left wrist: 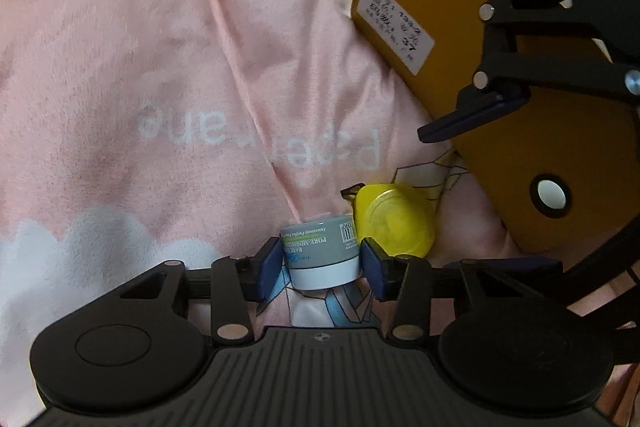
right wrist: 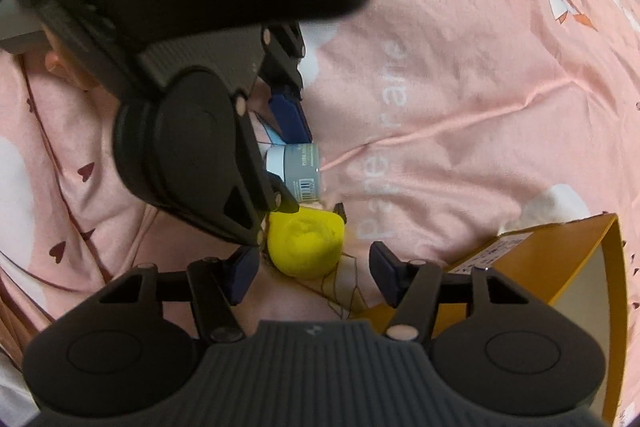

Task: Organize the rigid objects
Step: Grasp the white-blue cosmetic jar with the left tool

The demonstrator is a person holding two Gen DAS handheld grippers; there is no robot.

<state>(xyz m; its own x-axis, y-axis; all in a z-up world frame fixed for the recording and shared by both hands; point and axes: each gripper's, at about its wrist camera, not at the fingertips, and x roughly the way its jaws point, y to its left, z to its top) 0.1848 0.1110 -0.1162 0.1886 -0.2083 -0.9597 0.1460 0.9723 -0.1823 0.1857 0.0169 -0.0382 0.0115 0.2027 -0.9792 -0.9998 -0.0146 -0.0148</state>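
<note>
A small grey cream jar point(left wrist: 322, 256) with a white lid lies on its side on the pink bedsheet. My left gripper point(left wrist: 323, 267) has its blue pads on both sides of the jar and is shut on it. The jar also shows in the right wrist view point(right wrist: 300, 169). A yellow tape measure point(left wrist: 394, 221) lies just right of the jar, touching it. My right gripper point(right wrist: 314, 273) is open, its pads either side of the tape measure point(right wrist: 306, 245) and just short of it. An open orange cardboard box point(left wrist: 448, 39) stands at the right.
The pink bedsheet point(left wrist: 160, 87) with white lettering and wrinkles covers the whole surface. The orange box point(right wrist: 560, 259) stands close to my right gripper's right finger. My right gripper's fingers point(left wrist: 472, 115) reach in front of the box in the left wrist view.
</note>
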